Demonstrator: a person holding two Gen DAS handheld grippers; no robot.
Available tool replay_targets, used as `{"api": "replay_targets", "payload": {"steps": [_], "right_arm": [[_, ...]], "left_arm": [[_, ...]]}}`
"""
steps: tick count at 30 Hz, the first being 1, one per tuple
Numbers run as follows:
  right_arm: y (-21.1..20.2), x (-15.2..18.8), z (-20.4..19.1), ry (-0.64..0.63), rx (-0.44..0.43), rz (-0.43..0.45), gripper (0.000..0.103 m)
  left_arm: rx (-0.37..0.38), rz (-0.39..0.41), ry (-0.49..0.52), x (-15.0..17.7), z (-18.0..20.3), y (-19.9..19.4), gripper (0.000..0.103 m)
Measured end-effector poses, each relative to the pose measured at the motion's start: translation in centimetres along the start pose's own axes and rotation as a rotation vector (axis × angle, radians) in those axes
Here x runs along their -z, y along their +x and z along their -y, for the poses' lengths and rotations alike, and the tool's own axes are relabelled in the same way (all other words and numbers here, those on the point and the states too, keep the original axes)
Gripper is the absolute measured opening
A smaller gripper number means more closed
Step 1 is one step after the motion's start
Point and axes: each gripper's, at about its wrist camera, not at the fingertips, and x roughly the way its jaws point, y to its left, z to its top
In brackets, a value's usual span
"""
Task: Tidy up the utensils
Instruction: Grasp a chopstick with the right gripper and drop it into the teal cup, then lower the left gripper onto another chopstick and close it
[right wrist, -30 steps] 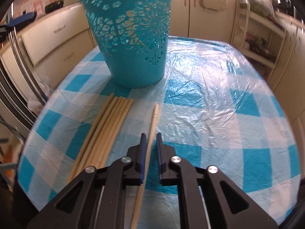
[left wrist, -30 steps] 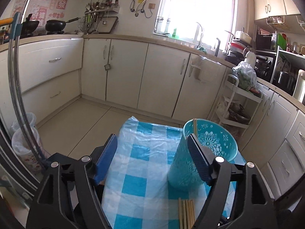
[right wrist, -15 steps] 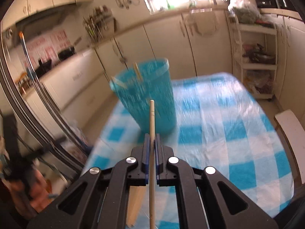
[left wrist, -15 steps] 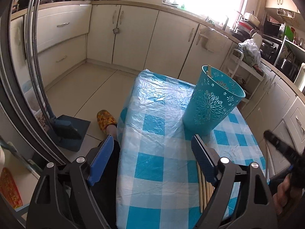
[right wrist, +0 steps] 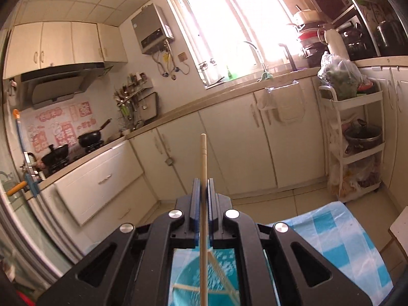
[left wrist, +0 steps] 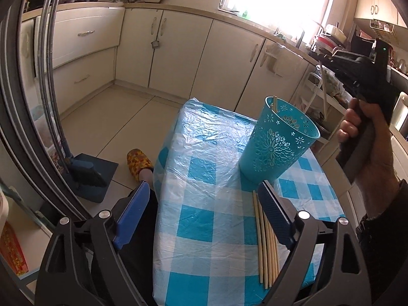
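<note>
I've got one pale wooden chopstick [right wrist: 203, 168] clamped in the right gripper [right wrist: 203, 191], jaws pinched tight on it, w/ the stick running up past the tips and down below the rig. It hangs above the teal plastic cup w/ cut-out flowers [left wrist: 276, 142], whose open mouth [right wrist: 204, 278] sits under the rig. To do this drop well I'd tilt the lower end down into the mouth, keep it clear of the rim, then release low so it doesn't bounce out. The cup already holds a few chopsticks; one leans on the far-left rim. Near it on the blue-and-white checked plastic tablecloth [left wrist: 204, 178], a bundle of loose chopsticks [left wrist: 266, 239] waits. Left gripper [left wrist: 204, 209] is empty, jaws wide and opening.
</note>
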Motion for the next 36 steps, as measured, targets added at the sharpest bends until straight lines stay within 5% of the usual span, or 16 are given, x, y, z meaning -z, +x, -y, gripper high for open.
{"api": "replay_targets", "payload": {"steps": [5, 14, 23, 30, 36], "right_arm": [[2.8, 2.0, 0.4, -0.042, 0.051, -0.094, 0.006], [1.5, 4.6, 0.5, -0.108, 0.045, -0.181, 0.007], [-9.5, 6.7, 0.7, -0.116, -0.008, -0.136, 0.02], [-10.5, 17.4, 3.4, -0.078, 0.059, -0.465, 0.019], [-7.1, 21.2, 3.7, -0.093, 0.093, -0.579, 0.017]], "left_arm": [[-0.002, -0.01, -0.037, -0.2, -1.1, 0.6, 0.083], [0.001, -0.005, -0.061, -0.2, -1.4, 0.5, 0.084], [-0.012, 0.05, -0.078, -0.5, -1.5, -1.9, 0.089], [-0.006, 0.031, -0.065, 0.5, -1.0, -2.6, 0.09], [-0.007, 0.013, -0.034, 1.4, -0.4, -3.1, 0.09]]}}
